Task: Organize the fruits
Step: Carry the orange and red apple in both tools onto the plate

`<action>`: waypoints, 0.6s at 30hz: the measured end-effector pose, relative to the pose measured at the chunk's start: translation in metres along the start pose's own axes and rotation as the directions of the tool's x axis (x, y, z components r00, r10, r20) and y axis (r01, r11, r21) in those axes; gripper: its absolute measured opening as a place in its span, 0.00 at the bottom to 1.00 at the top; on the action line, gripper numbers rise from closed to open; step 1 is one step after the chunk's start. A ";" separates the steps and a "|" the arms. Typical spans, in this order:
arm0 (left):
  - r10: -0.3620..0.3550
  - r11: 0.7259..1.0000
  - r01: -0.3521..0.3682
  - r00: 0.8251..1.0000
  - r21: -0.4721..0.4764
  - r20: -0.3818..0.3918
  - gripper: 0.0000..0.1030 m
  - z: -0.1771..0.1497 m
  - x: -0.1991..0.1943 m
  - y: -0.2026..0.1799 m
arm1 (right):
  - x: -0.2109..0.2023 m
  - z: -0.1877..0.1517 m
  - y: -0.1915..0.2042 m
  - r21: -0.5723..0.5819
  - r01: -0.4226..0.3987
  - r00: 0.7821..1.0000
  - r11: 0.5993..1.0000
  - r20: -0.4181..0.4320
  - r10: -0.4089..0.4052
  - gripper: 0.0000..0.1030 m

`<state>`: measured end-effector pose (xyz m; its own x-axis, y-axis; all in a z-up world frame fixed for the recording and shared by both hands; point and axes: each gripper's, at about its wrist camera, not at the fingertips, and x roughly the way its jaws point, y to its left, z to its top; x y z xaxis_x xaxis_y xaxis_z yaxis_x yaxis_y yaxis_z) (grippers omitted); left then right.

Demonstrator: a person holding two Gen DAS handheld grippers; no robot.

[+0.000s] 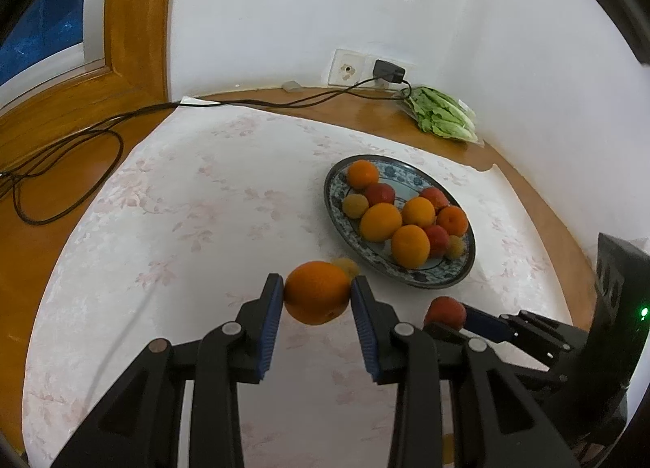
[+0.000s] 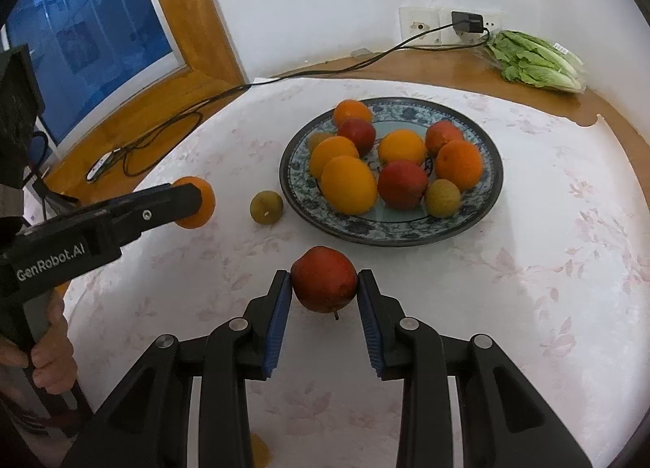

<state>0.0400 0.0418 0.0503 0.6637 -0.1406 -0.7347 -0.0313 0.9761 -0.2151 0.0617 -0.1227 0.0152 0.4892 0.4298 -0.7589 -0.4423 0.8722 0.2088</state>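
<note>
The left gripper has its jaws closed on an orange, held above the cloth-covered worktop. The right gripper pinches a red apple in its jaws, near the patterned plate of oranges and apples. A small yellowish fruit, possibly a longan, lies just beside the plate.
</note>
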 end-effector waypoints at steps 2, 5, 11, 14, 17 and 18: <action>-0.001 1.000 0.001 1.000 0.001 0.001 0.35 0.000 0.000 -0.001 | -0.004 0.001 -0.002 0.006 -0.002 1.000 1.000 0.010 0.002 0.33; -0.005 1.000 0.005 1.000 0.008 -0.002 0.35 0.001 0.002 -0.004 | -0.009 0.003 -0.003 0.007 0.001 1.000 1.000 0.022 -0.001 0.33; -0.025 0.999 0.025 1.000 0.035 0.005 0.35 0.004 0.003 -0.014 | -0.015 0.007 -0.008 0.013 0.010 0.999 1.000 0.040 -0.010 0.33; -0.041 0.998 0.041 0.999 0.045 0.005 0.35 0.006 0.006 -0.019 | -0.017 0.009 -0.012 0.018 0.020 0.999 1.000 0.046 -0.021 0.33; -0.050 0.997 0.049 0.999 0.054 0.002 0.35 0.008 0.011 -0.024 | -0.017 0.011 -0.017 0.026 0.032 0.998 0.999 0.048 -0.034 0.33; -0.053 0.997 0.053 0.999 0.056 0.000 0.35 0.008 0.012 -0.024 | -0.018 0.012 -0.019 0.028 0.036 0.998 0.999 0.050 -0.037 0.33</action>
<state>0.0553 0.0177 0.0519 0.6645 -0.1924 -0.7221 0.0460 0.9750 -0.2175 0.0706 -0.1440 0.0325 0.5420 0.4083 -0.7345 -0.4033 0.8932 0.1990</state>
